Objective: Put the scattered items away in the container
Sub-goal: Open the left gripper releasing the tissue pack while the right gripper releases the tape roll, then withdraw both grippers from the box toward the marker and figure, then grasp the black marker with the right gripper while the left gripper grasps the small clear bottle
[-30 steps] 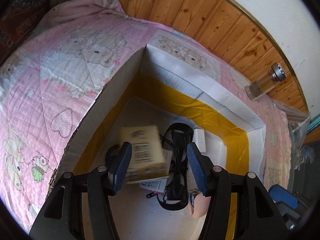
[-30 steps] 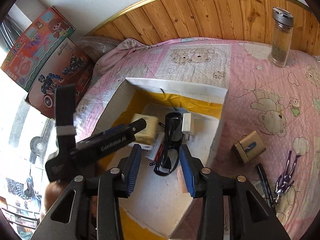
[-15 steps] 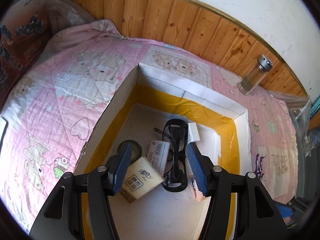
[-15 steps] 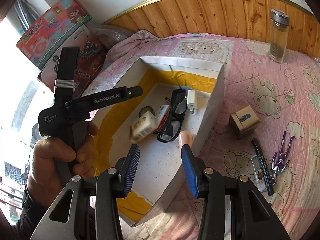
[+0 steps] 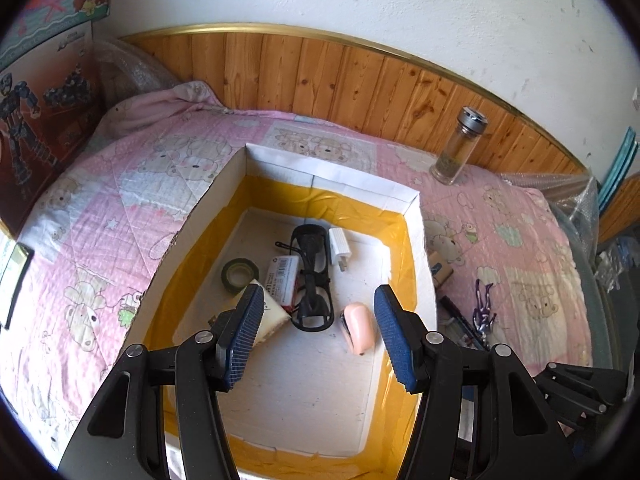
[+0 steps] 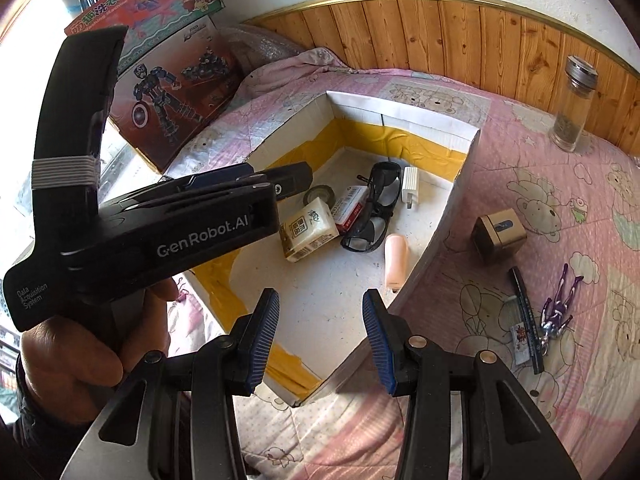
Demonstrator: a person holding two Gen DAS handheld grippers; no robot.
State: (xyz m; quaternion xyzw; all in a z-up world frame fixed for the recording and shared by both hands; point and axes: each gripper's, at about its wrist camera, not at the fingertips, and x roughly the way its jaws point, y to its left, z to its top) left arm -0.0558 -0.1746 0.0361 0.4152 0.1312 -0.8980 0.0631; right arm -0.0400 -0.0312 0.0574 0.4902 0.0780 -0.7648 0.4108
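Observation:
A cardboard box [image 5: 332, 184] with a white rim and yellow tape inside lies on the pink quilt. In it are a tissue pack [image 6: 308, 232], a tape roll [image 5: 239, 274], a red-and-white card pack [image 5: 285, 280], black glasses [image 5: 311, 280], a white charger [image 5: 339, 249] and a pink case [image 5: 360, 328]. My left gripper [image 5: 318, 292] hangs open above the box with nothing between its fingers; a hand holds it at the left of the right wrist view. My right gripper [image 6: 320, 296] is open and empty over the box's near corner. A tan box [image 6: 500, 236], black pen [image 6: 526, 312] and purple figure [image 6: 558, 308] lie on the quilt to the right.
A glass bottle [image 6: 572, 108] stands at the far right by the wooden wall panel. Two toy cartons [image 6: 168, 80] lean at the back left. A small packet [image 6: 518, 332] lies beside the pen. Bubble wrap and clutter sit past the bed's right edge [image 5: 576, 200].
The tissue pack left my left gripper and now lies in the box. The left gripper has risen and drawn back. The right gripper has pulled back towards the box's near corner.

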